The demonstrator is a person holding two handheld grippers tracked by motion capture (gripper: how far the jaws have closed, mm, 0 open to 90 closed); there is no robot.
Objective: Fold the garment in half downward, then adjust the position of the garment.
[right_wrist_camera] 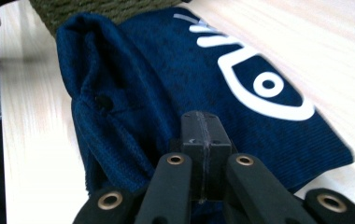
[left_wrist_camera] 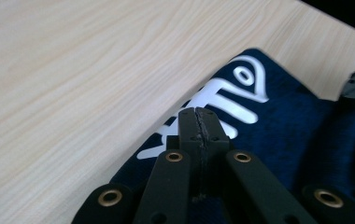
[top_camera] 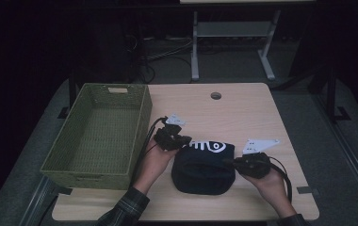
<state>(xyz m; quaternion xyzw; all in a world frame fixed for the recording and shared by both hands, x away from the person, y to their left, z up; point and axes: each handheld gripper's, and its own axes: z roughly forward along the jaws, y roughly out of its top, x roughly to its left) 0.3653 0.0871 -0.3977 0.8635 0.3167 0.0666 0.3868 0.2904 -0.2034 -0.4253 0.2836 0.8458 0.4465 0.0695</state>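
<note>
Left gripper: jaws pressed together, pads meeting flat with only a seam between them. They sit at the top-left corner of the folded navy garment, right over its white printed logo; whether a fold of cloth is pinched under the tips can't be made out (tips hide it). In its own view the gripper lies over the garment with the logo running off toward 1 o'clock.

Right gripper: jaws also pressed together, tips at the garment's right edge, about 3 o'clock on the bundle. Its view shows the closed tips over the navy knit, logo at 1 o'clock; any cloth caught beneath is hidden by the jaws.

Garment: on the light wood table, near the front edge at centre, folded into a rounded block with the logo along its far side.

Around it: green woven basket at 9 o'clock from the garment, just beside the left hand, nothing visible inside. A round cable hole in the tabletop at 12 o'clock. Plaid sleeve at the bottom edge, cut off. Right hand partly cut off at the bottom. Metal frame legs stand beyond the table; the background is too dark to read.
</note>
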